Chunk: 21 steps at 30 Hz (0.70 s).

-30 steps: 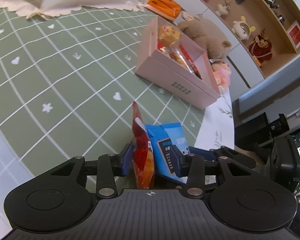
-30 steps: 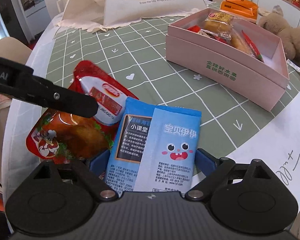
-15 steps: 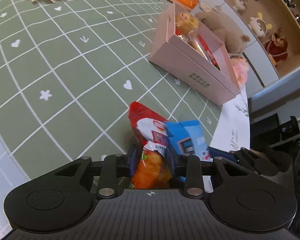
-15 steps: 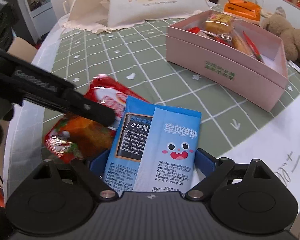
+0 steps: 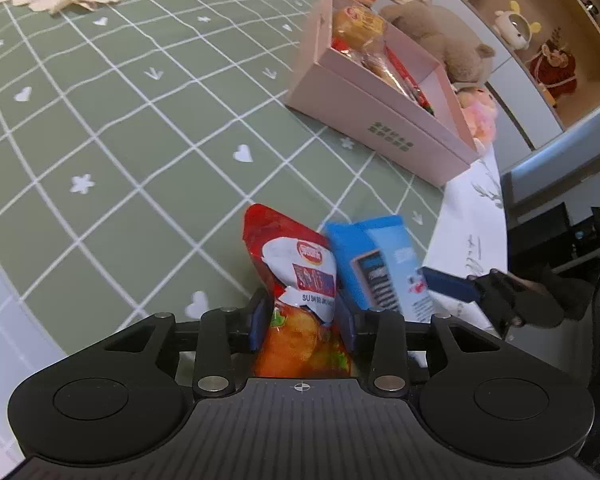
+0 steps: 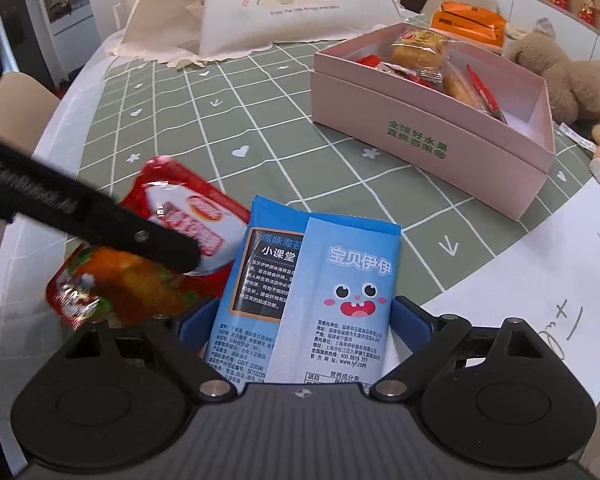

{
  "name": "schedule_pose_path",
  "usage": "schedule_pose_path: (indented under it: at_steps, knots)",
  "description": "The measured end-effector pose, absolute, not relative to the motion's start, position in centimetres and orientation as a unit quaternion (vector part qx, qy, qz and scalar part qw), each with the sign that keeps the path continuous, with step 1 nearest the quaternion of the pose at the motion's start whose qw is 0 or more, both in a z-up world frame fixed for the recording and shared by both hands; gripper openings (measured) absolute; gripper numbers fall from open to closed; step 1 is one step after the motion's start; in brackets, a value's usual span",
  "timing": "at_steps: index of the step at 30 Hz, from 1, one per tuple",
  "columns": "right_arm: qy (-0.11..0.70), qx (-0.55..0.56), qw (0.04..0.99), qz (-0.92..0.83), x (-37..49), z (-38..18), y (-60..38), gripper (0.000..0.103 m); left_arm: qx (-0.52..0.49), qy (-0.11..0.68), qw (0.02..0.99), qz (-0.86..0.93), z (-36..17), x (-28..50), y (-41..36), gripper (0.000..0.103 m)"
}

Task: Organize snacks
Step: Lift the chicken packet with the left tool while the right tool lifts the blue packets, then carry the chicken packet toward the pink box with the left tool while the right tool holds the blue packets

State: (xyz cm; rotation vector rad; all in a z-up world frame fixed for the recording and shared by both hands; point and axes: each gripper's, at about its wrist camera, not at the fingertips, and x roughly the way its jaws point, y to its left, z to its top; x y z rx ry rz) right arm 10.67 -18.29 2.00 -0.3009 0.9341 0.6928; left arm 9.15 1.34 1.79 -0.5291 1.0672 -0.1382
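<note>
Left wrist view: left gripper pinching the red snack pouch between its blue pads, pouch standing on edge over the green grid tablecloth. Just beside it on the right, the blue seaweed snack packet, also upright, with one blue finger of the right gripper pressed on its far side. Pink box well apart up the cloth, already holding wrapped cakes and a red stick. Only this view shows the wall shelf with figurines behind the teddy bear.

Right wrist view: right gripper spread wide but clamped on the blue seaweed snack packet, packet face-on, cartoon face readable. Red snack pouch to the left, touching the packet's edge, a black finger of the left gripper across it. Pink box open, contents clearer here: wrapped cake, red stick. Seen only here: cream food cover at table's far end, orange packet behind the box, white paper with handwriting at right.
</note>
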Motion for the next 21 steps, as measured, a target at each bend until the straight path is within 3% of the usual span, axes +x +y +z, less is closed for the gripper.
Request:
schedule_pose_path:
  at_steps: [5, 8, 21]
  knots:
    - [0.433, -0.145, 0.827, 0.329, 10.4, 1.9, -18.4, 0.095, -0.209, 0.511, 0.831, -0.066, 2.3, 9.0, 0.2, 0.037]
    - [0.44, -0.149, 0.823, 0.326, 10.5, 1.8, -18.3, 0.103, -0.193, 0.512, 0.835, -0.061, 2.7, 8.7, 0.1, 0.037]
    - [0.466, -0.156, 0.816, 0.304, 10.9, 1.8, -18.0, 0.103, -0.15, 0.507, 0.848, -0.043, 4.8, 7.1, 0.9, 0.034]
